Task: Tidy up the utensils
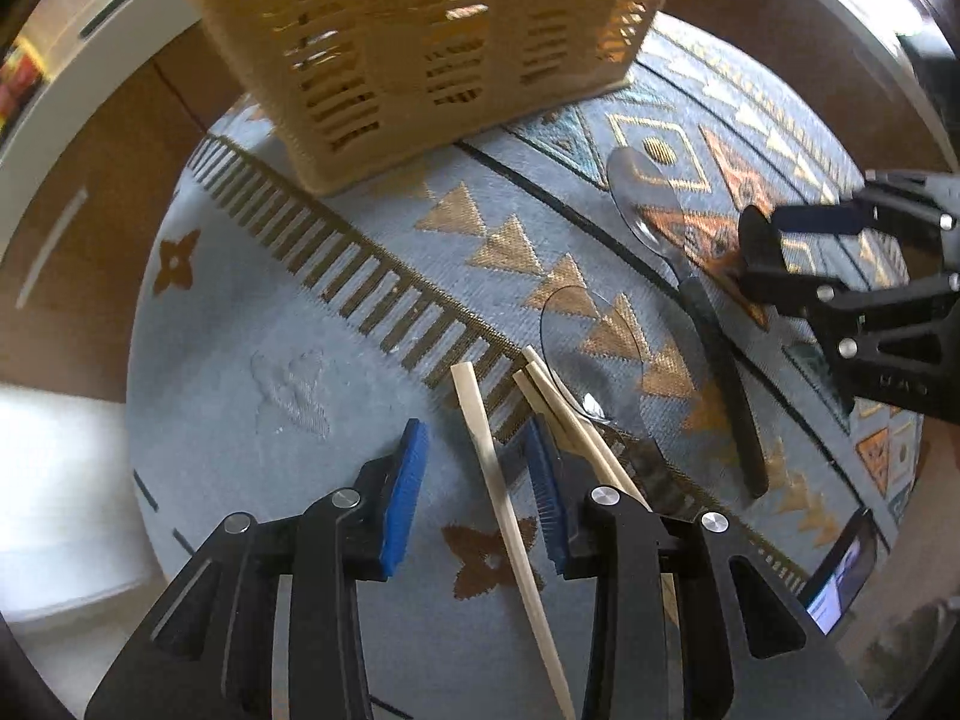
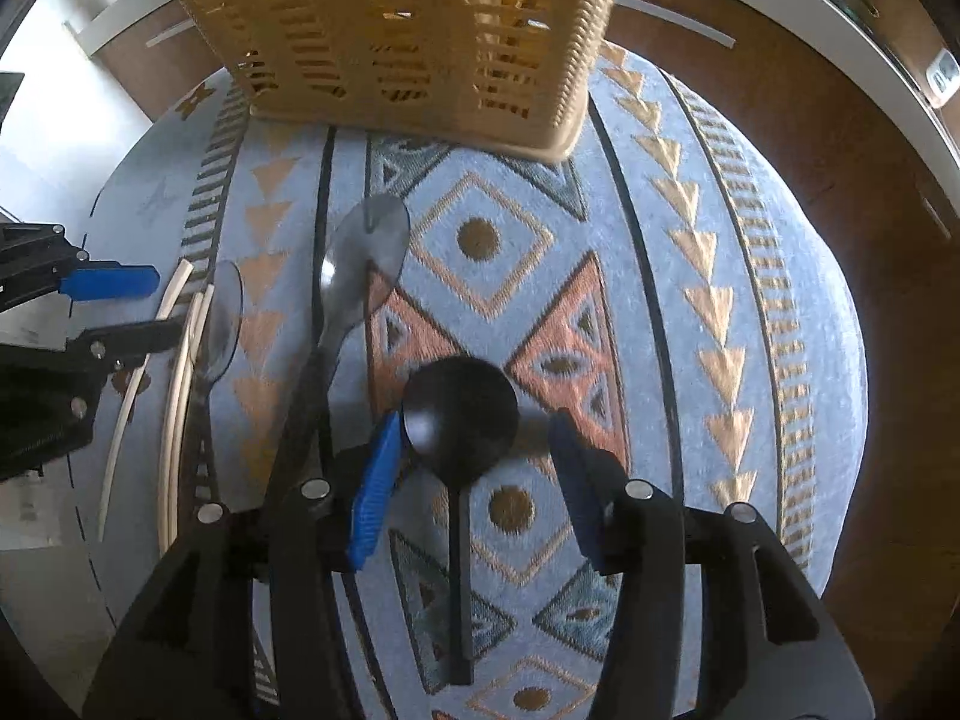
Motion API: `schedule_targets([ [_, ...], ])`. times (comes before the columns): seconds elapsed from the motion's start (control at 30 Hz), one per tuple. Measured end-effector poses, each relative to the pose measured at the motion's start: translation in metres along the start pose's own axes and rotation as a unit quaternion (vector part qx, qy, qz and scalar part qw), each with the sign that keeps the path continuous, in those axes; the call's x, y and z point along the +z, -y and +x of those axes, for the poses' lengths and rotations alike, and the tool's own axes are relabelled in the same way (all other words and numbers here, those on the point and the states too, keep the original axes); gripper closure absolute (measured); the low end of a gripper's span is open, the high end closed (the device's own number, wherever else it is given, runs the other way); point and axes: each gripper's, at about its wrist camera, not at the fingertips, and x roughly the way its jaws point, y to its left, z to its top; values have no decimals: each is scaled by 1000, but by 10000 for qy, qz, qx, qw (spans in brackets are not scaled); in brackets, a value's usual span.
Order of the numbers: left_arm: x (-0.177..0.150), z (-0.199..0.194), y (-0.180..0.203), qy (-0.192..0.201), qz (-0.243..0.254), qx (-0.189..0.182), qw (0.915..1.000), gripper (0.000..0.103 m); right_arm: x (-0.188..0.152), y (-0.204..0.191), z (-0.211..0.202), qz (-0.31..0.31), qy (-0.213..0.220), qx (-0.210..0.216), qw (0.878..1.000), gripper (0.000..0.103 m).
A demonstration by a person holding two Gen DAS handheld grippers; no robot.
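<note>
Utensils lie scattered on a round table under a patterned cloth (image 2: 690,324): a black spoon (image 2: 459,414), two clear spoons with dark handles, and pale wooden chopsticks. Behind them stands a tan basket (image 2: 408,42) of slotted plastic with tall, slightly tapered walls; its inside is out of sight from both cameras, so its contents cannot be told.

The black spoon rests flat with its round bowl toward the basket and its straight handle running back under the right gripper (image 2: 474,450). That gripper's blue ribbed pads stand apart on either side of the bowl, open, neither one pressing it. To its left lies the larger clear spoon (image 2: 366,252), and further left the smaller clear spoon (image 2: 222,312) beside the chopsticks.

The left gripper (image 1: 477,468) is open too. One chopstick (image 1: 498,480) lies loose between its blue pads, slanting across the gap, touching neither as far as can be seen. Two more chopsticks (image 1: 564,414) lie side by side just outside the right-hand pad, partly under the finger, their tips touching the smaller clear spoon's bowl.

The cloth is woven, pale blue with tan triangles, orange diamonds and dark stripes. A phone (image 1: 840,576) lies at the table's edge.
</note>
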Motion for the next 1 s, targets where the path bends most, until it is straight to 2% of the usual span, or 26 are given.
schedule_targets([
  [0.07, 3, 1, 8, -37, 165, 116, 9998, 75, 10, -3, 2, -16, 6, -56, 10000, 60],
  [0.1, 4, 0, 10, -40, 222, 129, 9997, 80, 12, -3, 1, -39, 27, -55, 10000, 68],
  [0.13, 5, 1, 14, -35, 260, 164, 9995, 84, 14, -5, 1, -62, 12, -24, 10000, 68],
  [0.2, 4, -1, 21, 25, 340, 176, 9993, 99, 19, -6, 2, -117, 49, -76, 9999, 68],
  [0.27, 3, -2, 24, 133, 309, 230, 9992, 100, 17, -9, 2, -194, 126, -125, 9997, 69],
  [0.4, -2, -14, 13, 670, -25, -198, 9976, 100, 7, -7, -12, -197, 475, 41, 9987, 69],
  [0.5, -9, -40, 0, 1369, -322, -380, 9893, 100, -2, -3, -37, -191, 936, 196, 9952, 69],
  [0.53, -13, -53, -3, 1657, -405, -449, 9843, 100, -5, 1, -48, -173, 1147, 275, 9929, 69],
  [0.63, -22, -87, -7, 2405, -617, -600, 9668, 100, -13, 7, -83, -138, 1850, 534, 9812, 69],
  [0.7, -30, -111, -10, 2896, -669, -557, 9532, 100, -13, 11, -100, -126, 2221, 688, 9725, 69],
  [0.73, -32, -126, -9, 3187, -709, -529, 9437, 100, -14, 12, -113, -128, 2499, 795, 9649, 69],
  [0.9, -23, -190, -2, 4451, -865, -438, 8902, 100, -12, 5, -178, -102, 3743, 1096, 9208, 69],
  [0.93, -19, -205, -1, 4756, -883, -464, 8740, 100, -11, 3, -186, -100, 3925, 1092, 9132, 69],
  [0.97, -16, -216, 1, 4961, -900, -457, 8624, 100, -8, 1, -197, -98, 4159, 996, 9039, 69],
  [1.0, -10, -229, 3, 5237, -914, -432, 8459, 100, -2, -1, -208, -87, 4440, 813, 8923, 69],
])
